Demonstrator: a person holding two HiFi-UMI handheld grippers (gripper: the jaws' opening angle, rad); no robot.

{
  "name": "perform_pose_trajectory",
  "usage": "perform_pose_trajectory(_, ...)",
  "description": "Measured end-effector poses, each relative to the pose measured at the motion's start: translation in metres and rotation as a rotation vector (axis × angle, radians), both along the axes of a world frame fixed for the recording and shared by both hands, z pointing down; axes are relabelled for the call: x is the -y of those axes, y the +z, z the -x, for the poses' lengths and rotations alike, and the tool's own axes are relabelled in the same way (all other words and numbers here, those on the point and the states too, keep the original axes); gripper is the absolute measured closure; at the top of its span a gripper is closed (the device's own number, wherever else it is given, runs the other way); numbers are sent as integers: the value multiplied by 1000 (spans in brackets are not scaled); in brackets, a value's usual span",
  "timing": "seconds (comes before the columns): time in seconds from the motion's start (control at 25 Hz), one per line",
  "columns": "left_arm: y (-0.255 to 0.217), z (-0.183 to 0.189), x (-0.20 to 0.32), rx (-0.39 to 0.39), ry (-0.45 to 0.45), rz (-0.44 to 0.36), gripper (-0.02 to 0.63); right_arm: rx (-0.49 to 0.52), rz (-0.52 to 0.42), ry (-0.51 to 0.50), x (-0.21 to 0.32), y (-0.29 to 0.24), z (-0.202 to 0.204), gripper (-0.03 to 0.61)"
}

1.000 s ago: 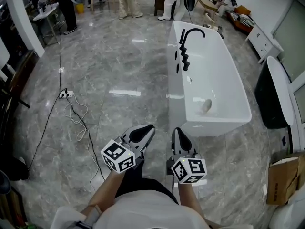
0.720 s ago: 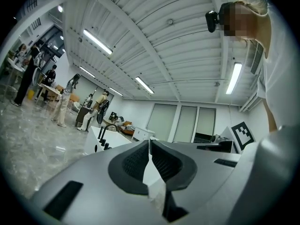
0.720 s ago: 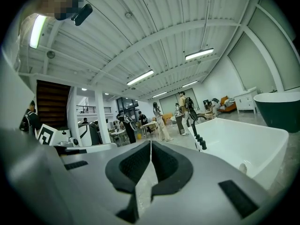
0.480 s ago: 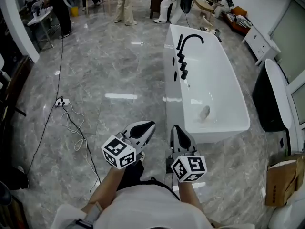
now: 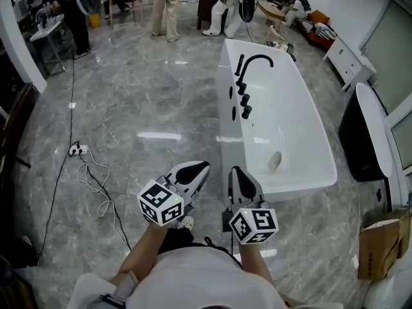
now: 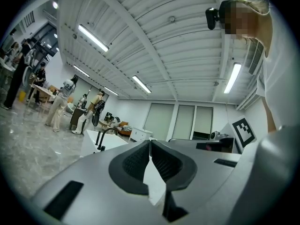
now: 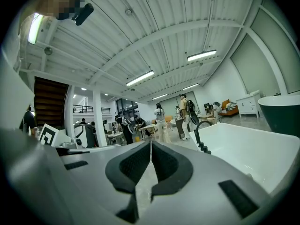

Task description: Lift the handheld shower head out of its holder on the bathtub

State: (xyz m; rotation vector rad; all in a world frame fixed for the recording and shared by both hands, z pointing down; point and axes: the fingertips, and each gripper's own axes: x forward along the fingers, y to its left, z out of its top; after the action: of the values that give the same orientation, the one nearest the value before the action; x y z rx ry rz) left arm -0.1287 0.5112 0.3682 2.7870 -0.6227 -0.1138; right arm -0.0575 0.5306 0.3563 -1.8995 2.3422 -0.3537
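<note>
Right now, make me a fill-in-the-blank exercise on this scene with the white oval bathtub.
The white oval bathtub carries a curved ___ metal faucet on its rim. The left gripper and the right gripper each have their jaws ___. In the head view, the white power strip lies on the grey marble floor to the bathtub's ___.
Missing words: black; shut; left.

white bathtub (image 5: pixel 302 118), black tap fittings (image 5: pixel 244 100), grey veined marble floor (image 5: pixel 141 95), black-and-white patterned cubes (image 5: pixel 161 205)
</note>
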Motion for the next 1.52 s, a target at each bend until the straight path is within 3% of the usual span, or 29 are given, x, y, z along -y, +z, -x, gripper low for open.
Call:
perform_pose_trajectory(0.36,9,-12,46,16,34,23,594,3,11,24,51,6,-12,560)
perform_pose_trajectory(0.72,22,-9,80,27,67,54,594,20,40,14,89,21,0,560)
perform_pose_trajectory(1.52,39,4,99,43,54,96,594,38,70,45,116,39,-1,560)
